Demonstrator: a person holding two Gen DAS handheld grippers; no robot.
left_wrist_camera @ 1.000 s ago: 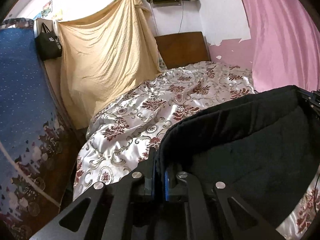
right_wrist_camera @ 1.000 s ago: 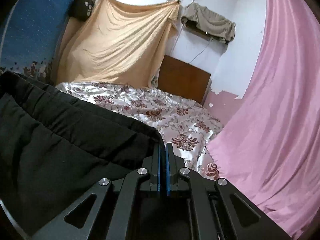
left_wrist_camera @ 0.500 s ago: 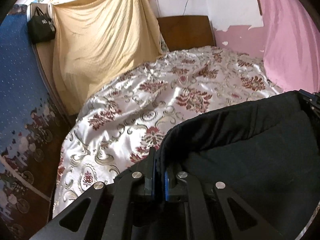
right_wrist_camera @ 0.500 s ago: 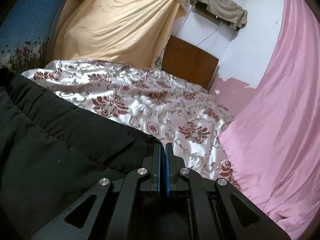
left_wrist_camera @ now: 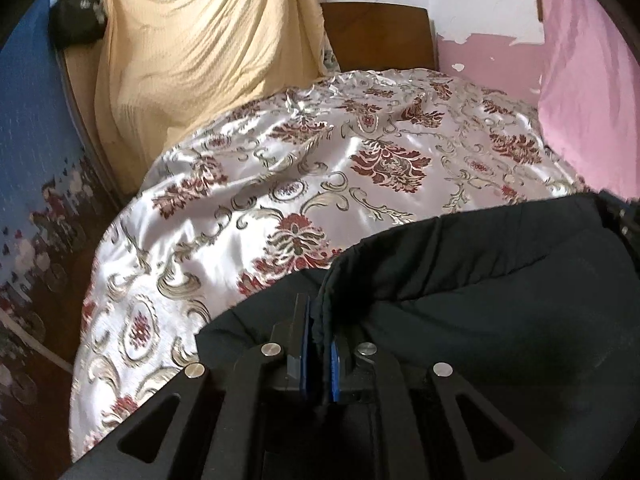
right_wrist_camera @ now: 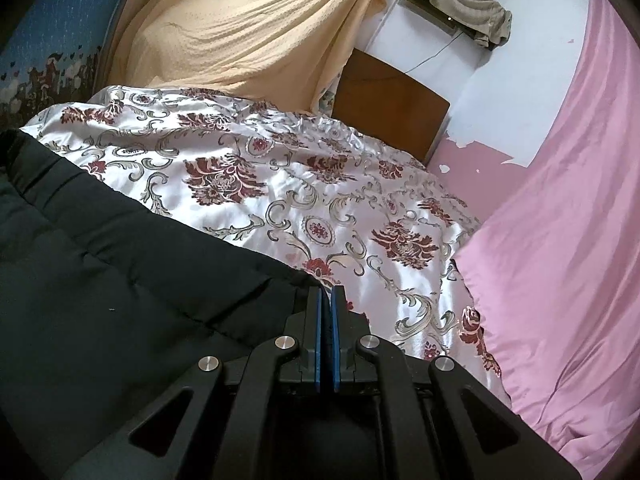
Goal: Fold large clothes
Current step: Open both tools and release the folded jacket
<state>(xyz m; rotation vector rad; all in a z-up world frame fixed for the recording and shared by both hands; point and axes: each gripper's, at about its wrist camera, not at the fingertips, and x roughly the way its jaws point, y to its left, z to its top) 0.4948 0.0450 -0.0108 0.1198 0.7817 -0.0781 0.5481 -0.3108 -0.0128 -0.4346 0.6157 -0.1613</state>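
A black padded jacket (left_wrist_camera: pixel 480 280) hangs between the two grippers, held over the near end of a bed (left_wrist_camera: pixel 320 184) covered in a shiny white spread with dark red flowers and grey scrolls. The left gripper (left_wrist_camera: pixel 319 328) has its blue pads (left_wrist_camera: pixel 305 344) pinched on a bunched edge of the jacket, the cloth wedged tightly between them, and from there the dark quilted fabric runs off to the right, where the other gripper's black frame shows at the edge of the left view. The right gripper (right_wrist_camera: pixel 326 312) is closed on the opposite edge, its blue pads (right_wrist_camera: pixel 318 320) nearly together with a thin layer of black cloth between them, and the jacket (right_wrist_camera: pixel 120 280) spreads away to the left, its upper hem stretched in a line across the bedspread (right_wrist_camera: pixel 280 184). From both views the jacket covers the near part of the bed, while the far half of the spread lies bare and slightly wrinkled. Behind the bed stands a brown wooden headboard (left_wrist_camera: pixel 380 36) against a white and pink wall with peeling paint. A yellow cloth (left_wrist_camera: pixel 208 48) hangs on the left, with a black bag (left_wrist_camera: pixel 76 28) beside it and a blue patterned cloth (left_wrist_camera: pixel 28 140) further left. A pink curtain (right_wrist_camera: pixel 560 220) falls along the right side, touching the bed's edge. An olive garment (right_wrist_camera: pixel 460 4) drapes over something high on the wall.
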